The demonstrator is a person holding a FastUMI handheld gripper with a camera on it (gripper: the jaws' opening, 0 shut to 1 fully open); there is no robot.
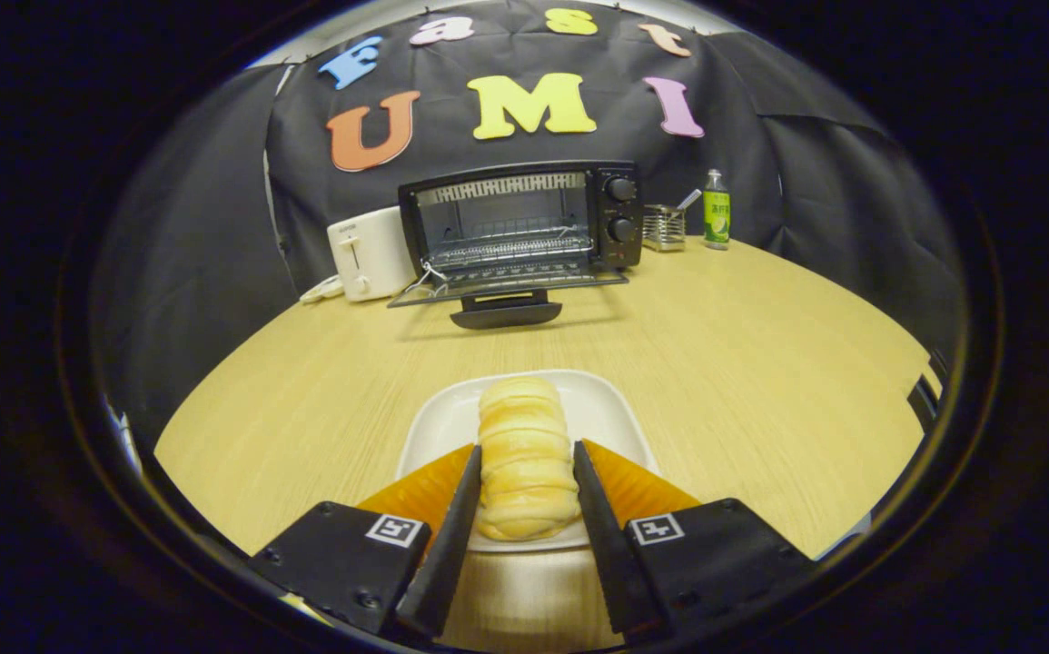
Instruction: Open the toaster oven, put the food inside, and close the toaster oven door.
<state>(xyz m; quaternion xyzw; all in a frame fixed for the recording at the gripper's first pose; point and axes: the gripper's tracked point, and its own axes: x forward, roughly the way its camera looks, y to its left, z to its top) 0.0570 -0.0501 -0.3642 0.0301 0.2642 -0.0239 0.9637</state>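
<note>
Roll (526,459) between fingers (524,509), on plate (610,409).
Long axis parallel to fingers, pointing toward oven (520,227) straight ahead, well beyond, door (506,286) already down. Fingers partly open, flanking roll closely at both sides; firm grip not confirmable. Plate on tabletop (742,363).
</note>
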